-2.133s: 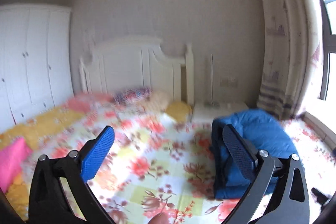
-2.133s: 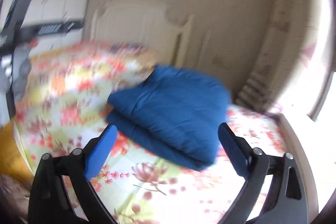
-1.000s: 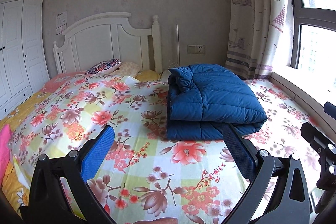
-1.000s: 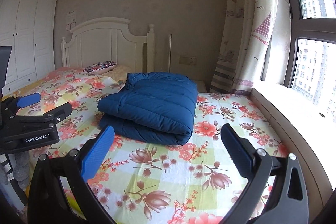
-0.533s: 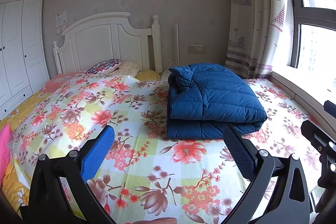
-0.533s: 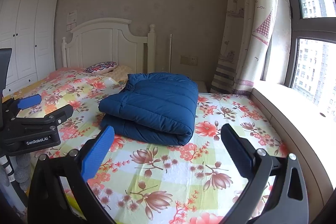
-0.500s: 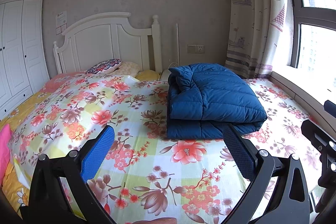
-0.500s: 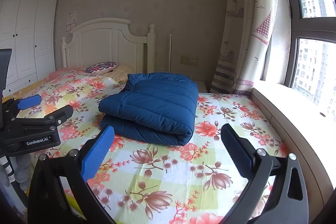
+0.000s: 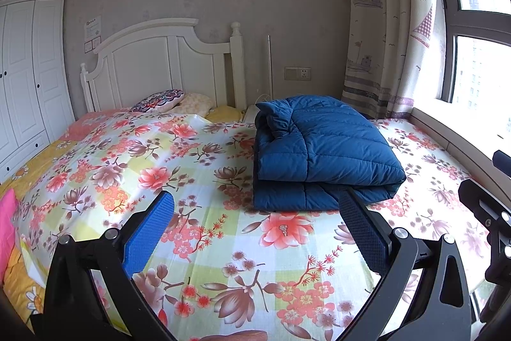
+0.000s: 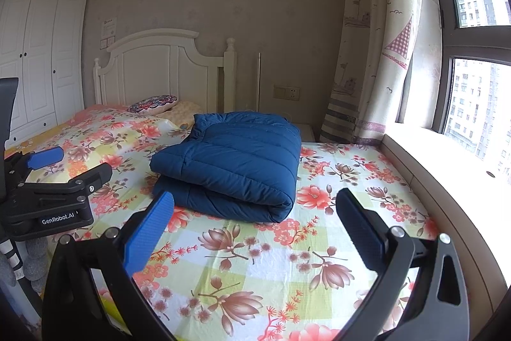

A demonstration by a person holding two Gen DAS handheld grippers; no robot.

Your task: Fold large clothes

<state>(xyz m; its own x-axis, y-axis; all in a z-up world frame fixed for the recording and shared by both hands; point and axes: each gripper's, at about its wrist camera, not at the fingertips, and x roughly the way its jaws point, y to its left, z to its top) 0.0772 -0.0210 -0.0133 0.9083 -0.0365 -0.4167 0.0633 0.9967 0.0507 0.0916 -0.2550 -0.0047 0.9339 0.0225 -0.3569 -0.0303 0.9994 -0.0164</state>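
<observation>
Left wrist view: the blue puffer jacket (image 9: pixel 322 155) is sitting at about 1 o'clock from the left gripper (image 9: pixel 255 229), already doubled over into a chunky rectangle on the floral bedsheet (image 9: pixel 159 168).
Left claw: its jaws are hanging wide apart with nothing between them, well short of the jacket.
Right claw: the right gripper (image 10: pixel 255 229) is doing the same thing, spread wide and carrying nothing, with the jacket sitting at roughly 12 o'clock from it.
Jacket spot: it's lying on the window half of the bed, with the patterned pillow (image 10: pixel 153 104) off at 10 o'clock by the white headboard (image 9: pixel 159 69).
Progress: it's looking pretty much done, tbh. The layers are stacking fairly square, and the collar end is bunching a little at the far left corner.
What's left: maybe a bit of squaring up or pressing flat, if anything. No other clothes are showing on the bed.
Writing: "GenRobot.AI" is showing in white on the side of the left gripper's body, at 9 o'clock in the right wrist view.
Other labels: a paper notice (image 9: pixel 92 31) is hanging on the wall above the headboard, way too small to read.
</observation>
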